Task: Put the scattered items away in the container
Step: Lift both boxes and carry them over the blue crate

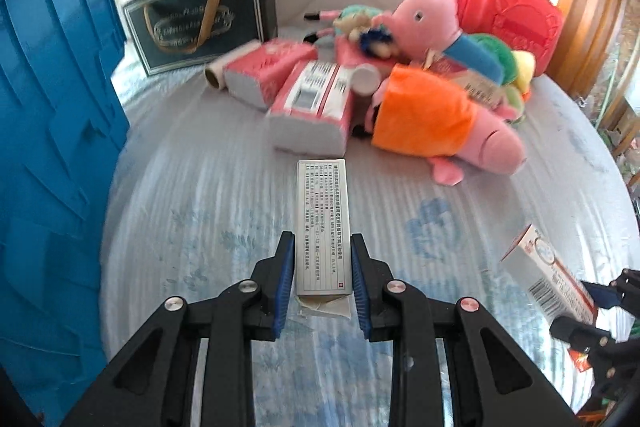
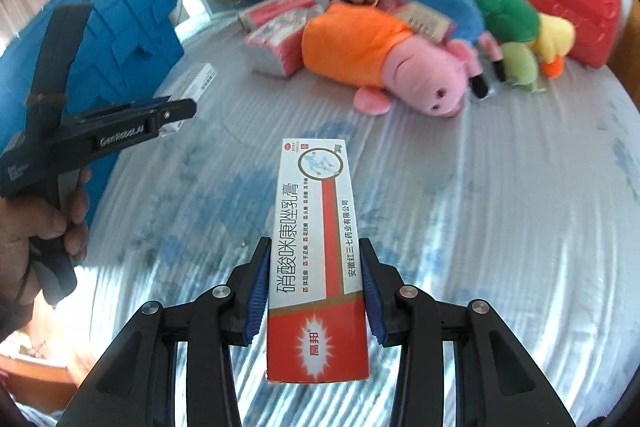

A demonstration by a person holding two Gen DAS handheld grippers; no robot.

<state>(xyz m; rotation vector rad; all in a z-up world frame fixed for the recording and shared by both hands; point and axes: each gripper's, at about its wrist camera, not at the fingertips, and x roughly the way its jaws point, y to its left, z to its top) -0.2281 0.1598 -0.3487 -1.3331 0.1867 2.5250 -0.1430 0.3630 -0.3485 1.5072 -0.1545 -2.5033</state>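
At the bottom centre of the left wrist view, the left gripper (image 1: 322, 259) is closed on the near end of a slim silver-grey cardboard box printed with small text (image 1: 323, 223), its blue pads pressed against the two long sides. At the bottom centre of the right wrist view, the right gripper (image 2: 314, 273) pinches a long red-and-white cardboard ointment carton (image 2: 316, 259) the same way, across its width near the lower half. Both cartons look light and stiff but easily crushed, so holding them across the narrow faces near one end with modest pressure seems right; the glossy card could slip if the grip loosens.

Beyond them lies the pale blue patterned bedspread (image 1: 208, 187). Along the left edge of the left wrist view stands the large blue plastic crate (image 1: 52, 99), near the left gripper; it is probably the container.

Further back, mid-frame, sit pink soft tissue packs (image 1: 310, 107) and a pink plush pig in an orange dress (image 1: 436, 119); these will squash readily and can be taken anywhere on the body. At the upper right rests a red plastic basket (image 1: 508, 7).
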